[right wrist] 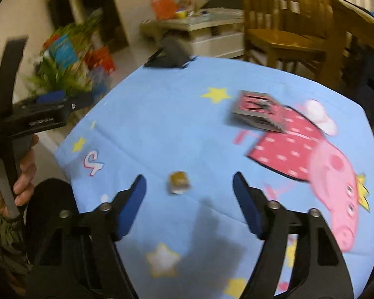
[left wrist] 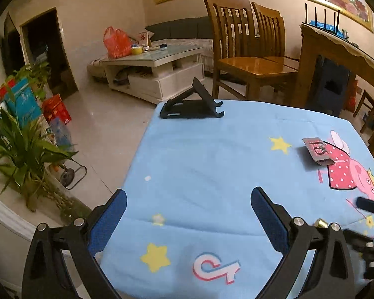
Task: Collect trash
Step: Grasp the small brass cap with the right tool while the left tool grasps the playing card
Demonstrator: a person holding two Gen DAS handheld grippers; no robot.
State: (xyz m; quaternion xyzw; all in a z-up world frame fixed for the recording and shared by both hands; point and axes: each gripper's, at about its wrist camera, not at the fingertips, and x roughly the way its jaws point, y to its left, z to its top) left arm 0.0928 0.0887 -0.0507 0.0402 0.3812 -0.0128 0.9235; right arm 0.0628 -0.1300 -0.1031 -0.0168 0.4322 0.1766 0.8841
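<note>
A small golden-brown wrapper (right wrist: 179, 182) lies on the blue cartoon tablecloth (right wrist: 162, 124), between and just ahead of my right gripper's open fingertips (right wrist: 189, 182). In the left wrist view only its gold edge (left wrist: 320, 223) shows behind my right finger. A flattened grey and pink carton (right wrist: 258, 111) lies farther back on the right; it also shows in the left wrist view (left wrist: 318, 150). My left gripper (left wrist: 188, 196) is open and empty over the cloth's near left part. The right wrist view is motion-blurred.
A black folding stand (left wrist: 193, 106) sits at the table's far edge. Wooden chairs (left wrist: 249, 57) and a wooden table (left wrist: 336, 57) stand behind. A white coffee table (left wrist: 157, 72) with an orange bag, and potted plants (left wrist: 22, 149), are off to the left.
</note>
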